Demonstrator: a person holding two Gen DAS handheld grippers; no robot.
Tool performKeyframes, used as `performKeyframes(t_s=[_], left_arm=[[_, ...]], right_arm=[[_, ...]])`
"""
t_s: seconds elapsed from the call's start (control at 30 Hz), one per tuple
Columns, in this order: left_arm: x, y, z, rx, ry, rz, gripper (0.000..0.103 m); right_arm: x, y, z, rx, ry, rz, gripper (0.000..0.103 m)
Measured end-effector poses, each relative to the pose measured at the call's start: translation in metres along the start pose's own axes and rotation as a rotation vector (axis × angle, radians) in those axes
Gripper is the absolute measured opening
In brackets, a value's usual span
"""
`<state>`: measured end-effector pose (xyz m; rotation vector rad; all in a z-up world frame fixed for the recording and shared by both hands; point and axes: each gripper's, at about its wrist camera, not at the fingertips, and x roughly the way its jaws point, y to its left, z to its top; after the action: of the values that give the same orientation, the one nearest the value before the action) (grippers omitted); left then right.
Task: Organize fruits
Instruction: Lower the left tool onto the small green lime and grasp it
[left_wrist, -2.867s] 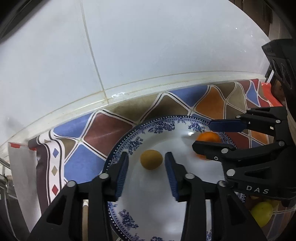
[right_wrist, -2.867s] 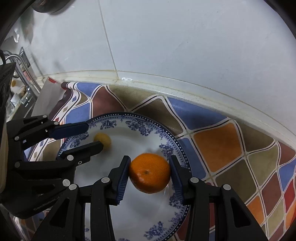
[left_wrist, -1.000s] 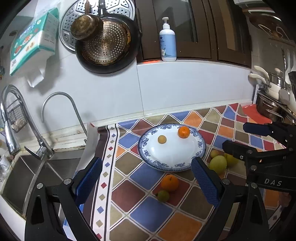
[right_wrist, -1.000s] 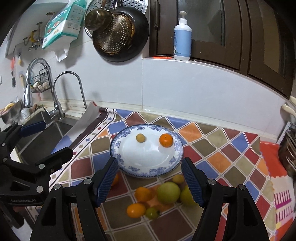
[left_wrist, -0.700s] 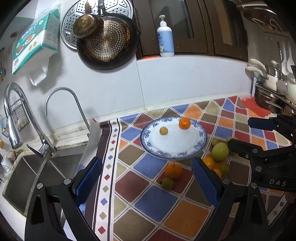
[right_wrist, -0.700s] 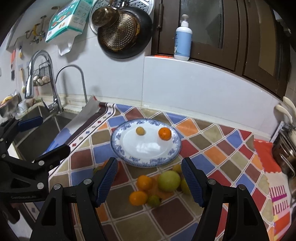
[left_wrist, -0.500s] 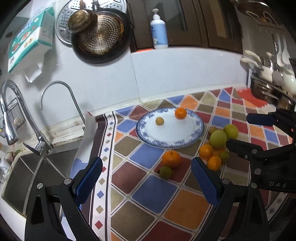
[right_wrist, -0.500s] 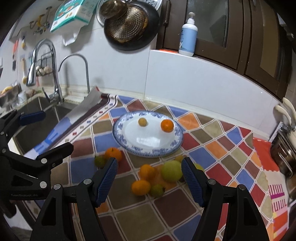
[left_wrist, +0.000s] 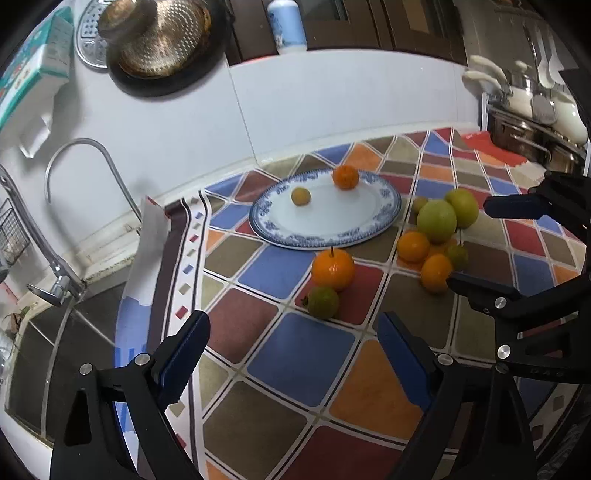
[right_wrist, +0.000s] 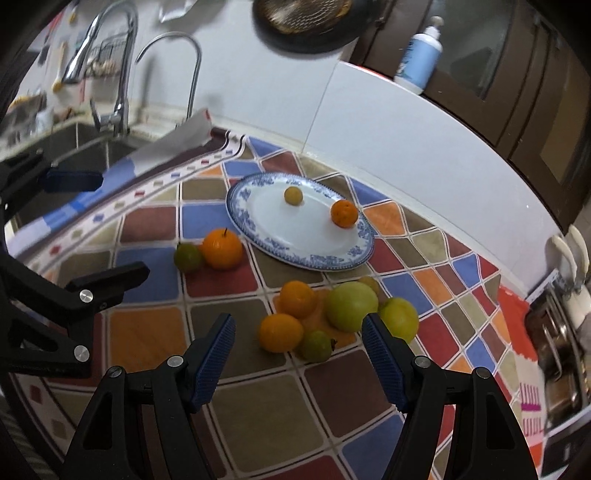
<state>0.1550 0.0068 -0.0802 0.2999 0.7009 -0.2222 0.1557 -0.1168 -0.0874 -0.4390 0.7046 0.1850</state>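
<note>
Orange fruits (right_wrist: 280, 331) ahead of right gripper (right_wrist: 298, 357) | gaping, empty | left gripper (left_wrist: 293, 341) narrowing, empty

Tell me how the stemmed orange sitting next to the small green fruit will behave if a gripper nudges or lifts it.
The stemmed orange looks round, so a nudge would probably roll it across the flat tablecloth. It touches the small green fruit, which would likely shift too. Its skin looks smooth and glossy, so it may slip in a light pinch.
</note>
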Motion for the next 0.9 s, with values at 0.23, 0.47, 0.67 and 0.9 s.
performKeyframes(t_s=[0.23,0.47,0.67,0.9], left_arm=[[0.025,-0.003,-0.001,0.014,0.041,-0.022,0.079],[0.046,-0.007,0.003,0.011,0.076,-0.067,0.066],[0.059,-0.010,0.006,0.022,0.091,-0.083,0.054],[0.072,-0.010,0.010,0.028,0.117,-0.089,0.047]], right_arm=[[0.026,0.004,-0.003,-0.051,0.067,0.034,0.063],[0.043,0.001,-0.002,-0.066,0.107,0.068,0.052],[0.050,0.004,-0.001,-0.107,0.118,0.082,0.048],[0.056,0.010,0.002,-0.157,0.118,0.082,0.044]])
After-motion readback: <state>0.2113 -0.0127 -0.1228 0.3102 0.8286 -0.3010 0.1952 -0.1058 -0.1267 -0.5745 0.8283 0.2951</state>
